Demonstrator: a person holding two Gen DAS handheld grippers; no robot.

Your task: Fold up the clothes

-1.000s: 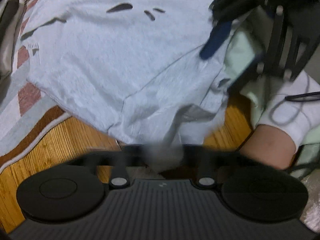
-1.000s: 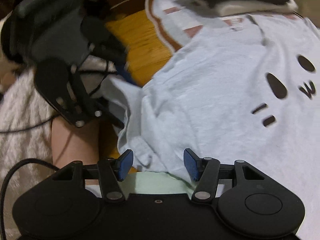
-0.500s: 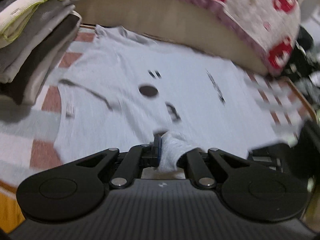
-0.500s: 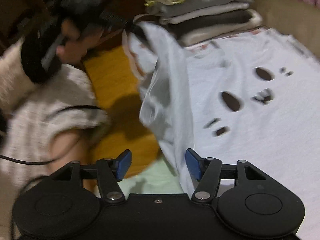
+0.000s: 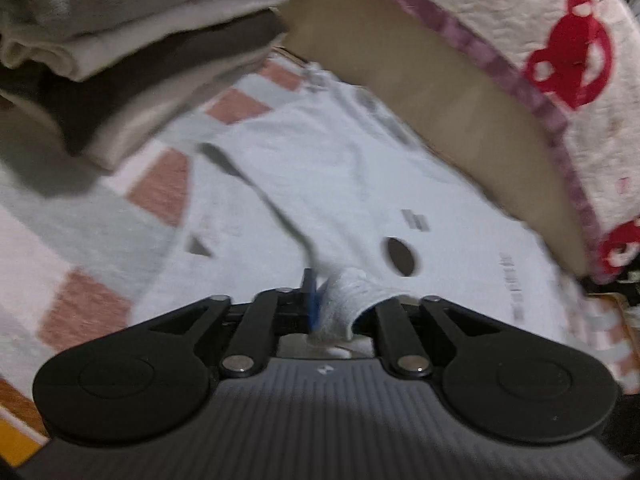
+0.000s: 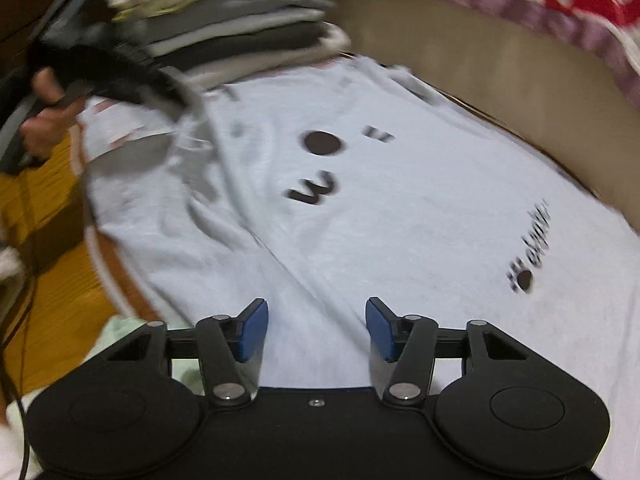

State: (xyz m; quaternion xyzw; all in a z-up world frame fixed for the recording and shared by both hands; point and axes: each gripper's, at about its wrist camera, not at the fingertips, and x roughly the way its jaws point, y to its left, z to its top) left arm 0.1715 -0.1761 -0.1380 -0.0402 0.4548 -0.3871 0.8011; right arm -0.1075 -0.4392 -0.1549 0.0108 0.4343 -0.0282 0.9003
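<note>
Checked rug (image 5: 160, 184) under grey shirt (image 6: 400, 216); left gripper (image 5: 320, 304) fingers pinch its sleeve, right gripper (image 6: 316, 328) fingers spread, lower centre.

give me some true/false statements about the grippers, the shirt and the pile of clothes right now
1. The left gripper is shut on a fold of the shirt. True.
2. The right gripper is clamped on the shirt. False: its jaws stand open above the cloth, holding nothing.
3. A pile of folded clothes sits beyond the shirt. True.
4. The shirt is plain, with no print. False: it bears dark marks, among them an oval and a "w" shape.
5. The shirt lies straight on the wooden floor. False: it lies on a rug with red and grey blocks.
</note>
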